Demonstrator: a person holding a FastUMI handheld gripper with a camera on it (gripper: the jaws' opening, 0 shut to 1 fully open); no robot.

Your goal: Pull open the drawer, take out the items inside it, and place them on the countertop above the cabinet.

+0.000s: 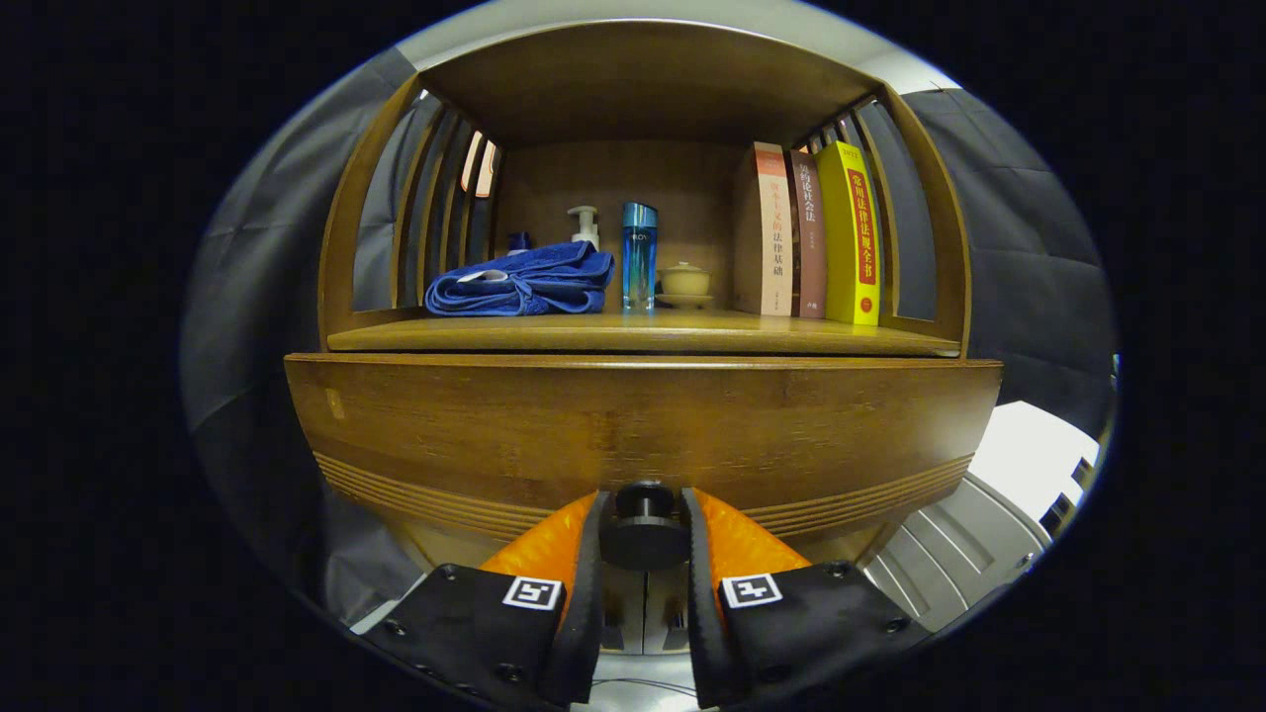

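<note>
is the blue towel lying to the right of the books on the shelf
No, the blue towel lies left of the books, beyond the fingers closed around the drawer knob.

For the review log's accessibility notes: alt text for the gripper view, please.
The gripper is closed on the round knob of a wooden drawer front. On the shelf above sit a folded blue towel, bottles and three upright books.

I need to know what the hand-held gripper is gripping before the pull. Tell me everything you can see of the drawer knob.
The drawer knob is a small, dark, round knob with a broad disc head on a narrower neck, matte, material unclear. It juts straight out from the lower middle of the wooden drawer front, just below its grooved band. The hand-held gripper has one finger on each side of the head, both apparently pressing it. The drawer looks still closed or barely opened.
</note>
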